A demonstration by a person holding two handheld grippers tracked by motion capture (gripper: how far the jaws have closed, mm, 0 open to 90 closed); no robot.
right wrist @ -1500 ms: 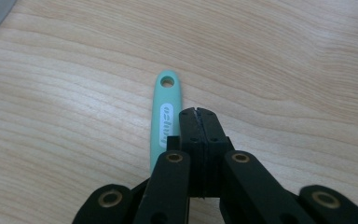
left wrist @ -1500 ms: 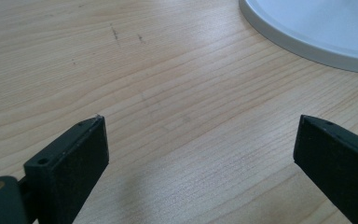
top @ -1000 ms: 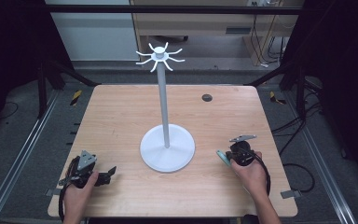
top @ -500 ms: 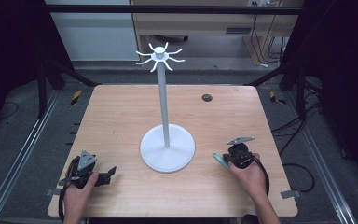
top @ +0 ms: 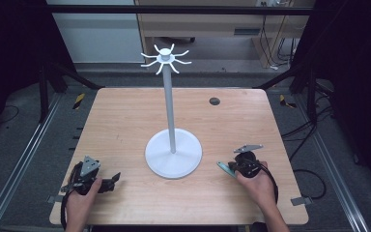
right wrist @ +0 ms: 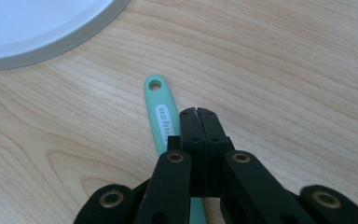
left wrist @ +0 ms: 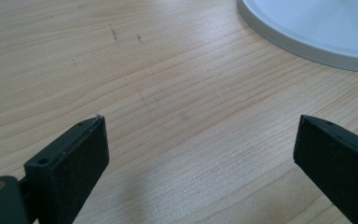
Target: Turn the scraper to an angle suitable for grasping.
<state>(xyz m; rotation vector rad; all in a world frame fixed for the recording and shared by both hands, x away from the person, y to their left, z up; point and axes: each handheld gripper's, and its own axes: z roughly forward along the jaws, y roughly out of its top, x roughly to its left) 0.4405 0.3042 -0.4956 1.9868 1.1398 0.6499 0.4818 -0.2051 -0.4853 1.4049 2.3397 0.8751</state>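
Observation:
A white stand [top: 173, 153] with a tall pole and a hook crown [top: 164, 59] rises from a round base at the table's middle. In my right gripper view the base rim [right wrist: 51, 44] is at upper left. My right gripper [right wrist: 199, 111] is at the front right [top: 245, 164]. Its jaws are pressed together with no gap. A teal handle [right wrist: 161, 112] with a hole at its end lies flat on the wood and runs under the left jaw. In the high view the handle [top: 224, 167] sticks out left of it. My left gripper [top: 107, 182] rests open at the front left, with bare wood between its jaws [left wrist: 196, 140].
The wooden table [top: 125, 121] has a small dark round insert [top: 214, 101] near its far right. Metal rails and cables run along both sides on the floor. The stand's base edge [left wrist: 307, 46] lies just ahead of my left gripper.
My right hand and gripper have slid a little toward the near edge and leftward, and the teal handle moved along with them. The left gripper has stayed still.

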